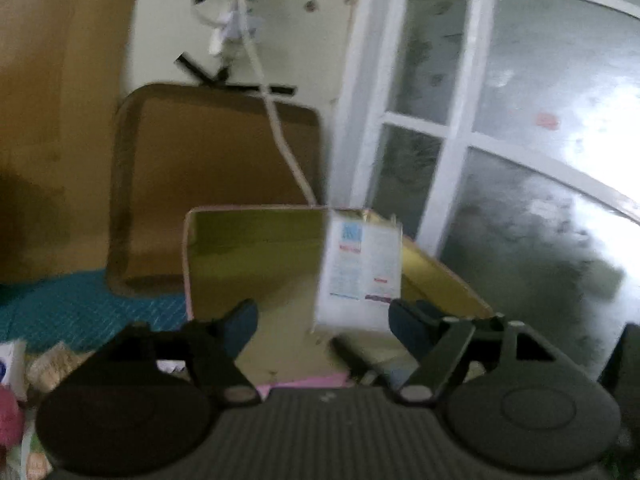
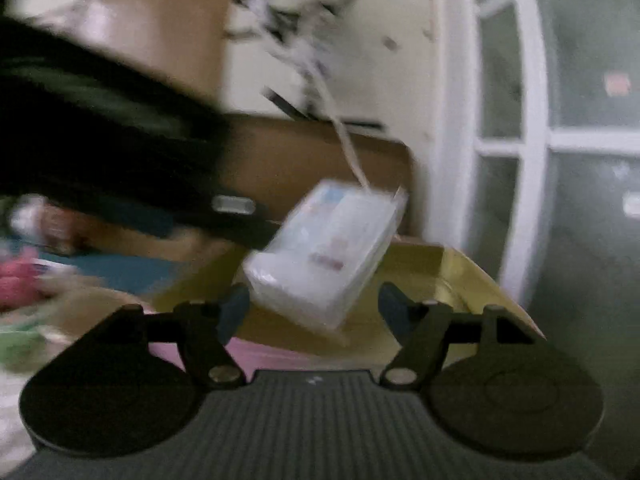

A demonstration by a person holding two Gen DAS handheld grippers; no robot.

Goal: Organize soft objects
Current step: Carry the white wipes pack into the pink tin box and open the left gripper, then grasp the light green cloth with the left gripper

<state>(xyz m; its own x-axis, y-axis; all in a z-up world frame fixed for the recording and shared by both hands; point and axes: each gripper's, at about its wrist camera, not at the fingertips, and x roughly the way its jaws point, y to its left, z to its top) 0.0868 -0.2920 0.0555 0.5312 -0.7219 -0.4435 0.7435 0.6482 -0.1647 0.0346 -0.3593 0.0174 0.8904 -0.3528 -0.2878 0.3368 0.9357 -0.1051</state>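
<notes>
A white tissue pack [image 1: 362,268] with blue and red print hangs in the air over an open gold-lined box [image 1: 256,252]. My left gripper [image 1: 324,320] is open, its fingers apart below the pack and not touching it. In the right wrist view the same pack [image 2: 324,252] is tilted and blurred above the box [image 2: 432,276]. My right gripper [image 2: 314,308] is open and empty just below the pack. The left gripper's dark arm [image 2: 120,168] reaches in from the left.
A brown tray [image 1: 208,184] leans on the wall behind the box. A white cable [image 1: 276,120] hangs down to it. A teal mat [image 1: 80,308] lies at left with a pink soft item [image 1: 8,416] and packets. A white-framed glass door [image 1: 500,140] stands at right.
</notes>
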